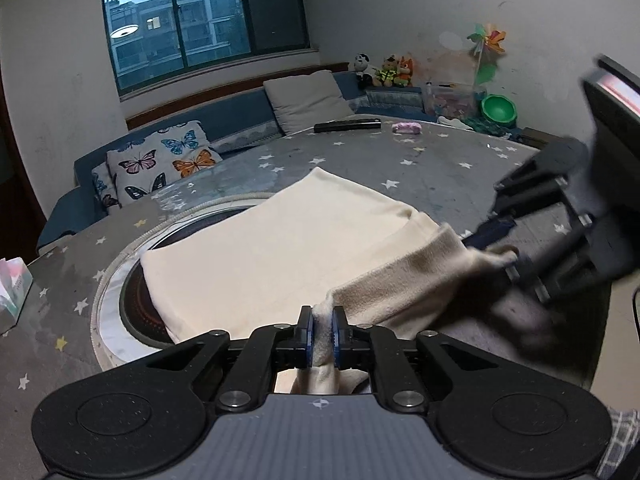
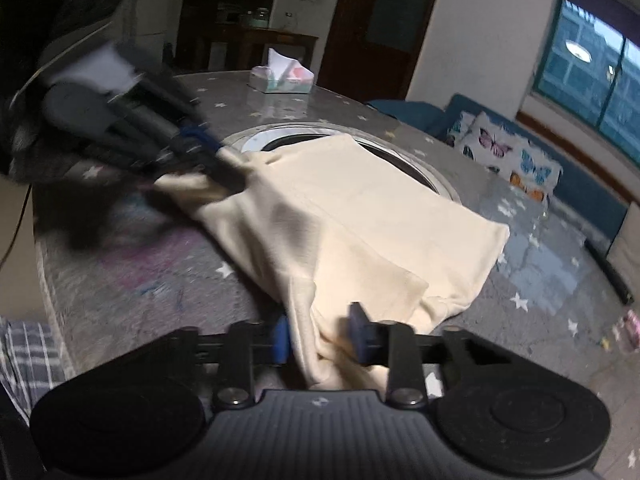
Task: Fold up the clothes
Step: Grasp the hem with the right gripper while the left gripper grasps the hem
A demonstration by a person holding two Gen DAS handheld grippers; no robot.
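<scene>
The cream-coloured fleecy garment (image 1: 280, 248) is spread over the grey star-patterned round table (image 1: 420, 160), partly covering the dark circular cooktop inset (image 1: 138, 300) at its middle. Its near edge is raised off the table at two corners. The left gripper (image 1: 322, 334) is clamped on a bunched corner, the cloth being pinched tight between the blue pads (image 1: 307, 336). The right gripper (image 2: 320, 336) stands with its jaws noticeably apart around a hanging fold; whether the fabric is actually gripped there cannot be told (the view is blurred).

The step in hand is judged to be carrying the near edge over the flat body towards the far edge. It would best be done with both corners kept level and equally taut, so that no diagonal crease is pulled. The right hold should be confirmed first. The edges should be matched before release.
</scene>
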